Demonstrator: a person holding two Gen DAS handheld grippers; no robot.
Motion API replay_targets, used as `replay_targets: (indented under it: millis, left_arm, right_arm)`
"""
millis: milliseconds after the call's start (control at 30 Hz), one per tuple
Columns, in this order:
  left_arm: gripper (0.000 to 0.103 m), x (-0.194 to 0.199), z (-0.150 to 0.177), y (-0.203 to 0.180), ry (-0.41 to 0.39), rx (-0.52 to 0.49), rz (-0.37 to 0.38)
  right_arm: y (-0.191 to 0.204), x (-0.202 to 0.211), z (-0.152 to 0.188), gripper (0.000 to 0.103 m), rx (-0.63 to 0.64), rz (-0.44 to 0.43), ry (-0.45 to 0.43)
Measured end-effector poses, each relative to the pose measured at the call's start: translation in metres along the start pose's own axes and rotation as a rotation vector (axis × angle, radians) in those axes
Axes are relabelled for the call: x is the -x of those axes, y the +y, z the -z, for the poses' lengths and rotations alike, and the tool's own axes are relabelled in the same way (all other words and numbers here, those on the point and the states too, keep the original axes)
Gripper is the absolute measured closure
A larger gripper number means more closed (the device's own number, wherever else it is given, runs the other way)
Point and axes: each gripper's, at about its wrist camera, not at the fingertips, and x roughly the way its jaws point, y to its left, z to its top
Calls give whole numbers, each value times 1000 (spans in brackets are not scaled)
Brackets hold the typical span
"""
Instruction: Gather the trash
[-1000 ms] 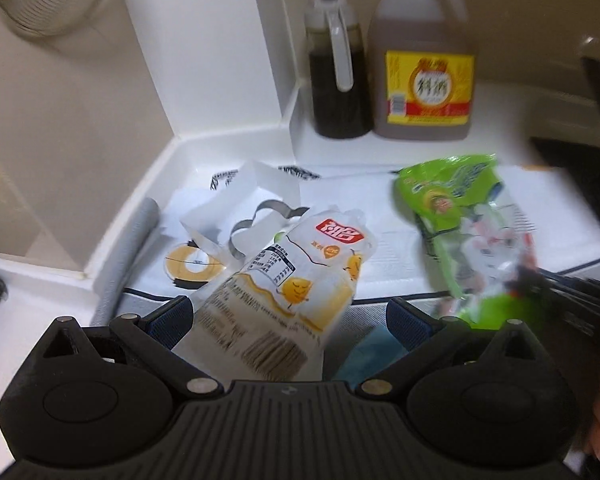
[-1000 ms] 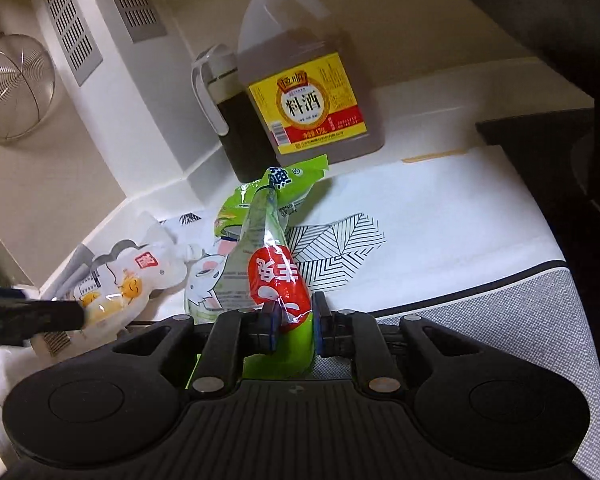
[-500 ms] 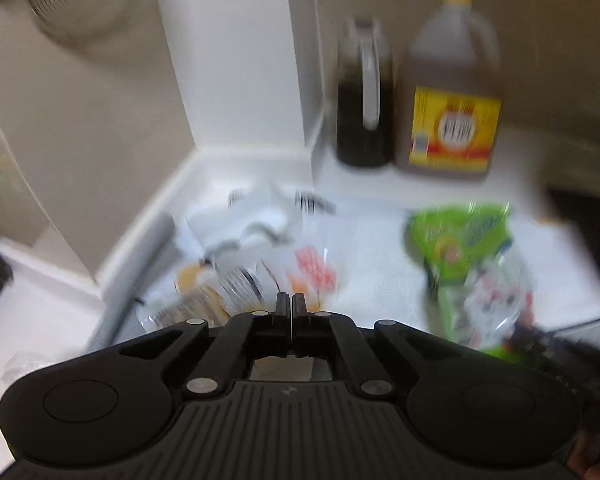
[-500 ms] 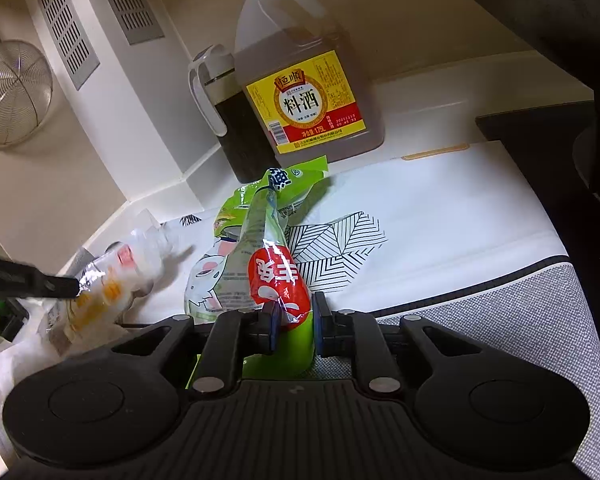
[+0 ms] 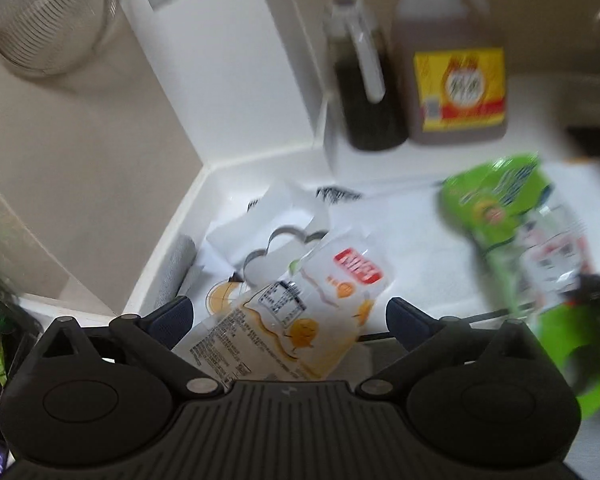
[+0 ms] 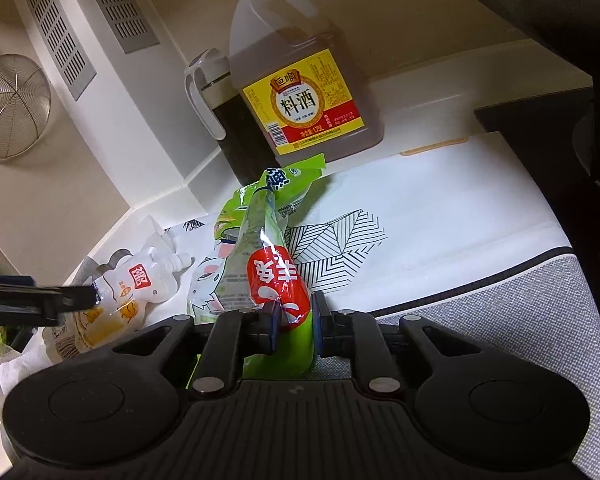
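Observation:
A white and yellow spout pouch (image 5: 296,320) lies on the counter mat between the wide-open fingers of my left gripper (image 5: 288,314); it also shows in the right wrist view (image 6: 120,300), with the left gripper's finger (image 6: 40,302) beside it. My right gripper (image 6: 294,320) is shut on a green snack bag with a red label (image 6: 274,276) and holds its near end. The same green bag (image 5: 512,224) appears blurred at the right of the left wrist view. Torn white wrapper pieces (image 5: 268,224) lie behind the pouch.
A big cooking-wine jug (image 6: 300,76) and a dark sauce jug (image 6: 216,120) stand at the back by a white vented column (image 6: 88,20). A wire strainer (image 6: 8,104) hangs at left. A black stove edge (image 6: 540,128) lies at right. A patterned mat (image 6: 420,216) covers the counter.
My left gripper was open a second ago, shut half a second ago, and is open again now around the pouch. The right gripper has kept its hold on the green bag.

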Motion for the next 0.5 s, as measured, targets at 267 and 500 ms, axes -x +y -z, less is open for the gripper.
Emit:
replay_targets:
  millis: [267,500]
  left_arm:
    - [30,-17,0,-9,27,-15,-11]
    - [34,57,-14,12,-120,75,40]
  right_arm:
    - [0,-3,1,85,9,-8,7]
    - [-2,1,1,86,-5,-15,-19]
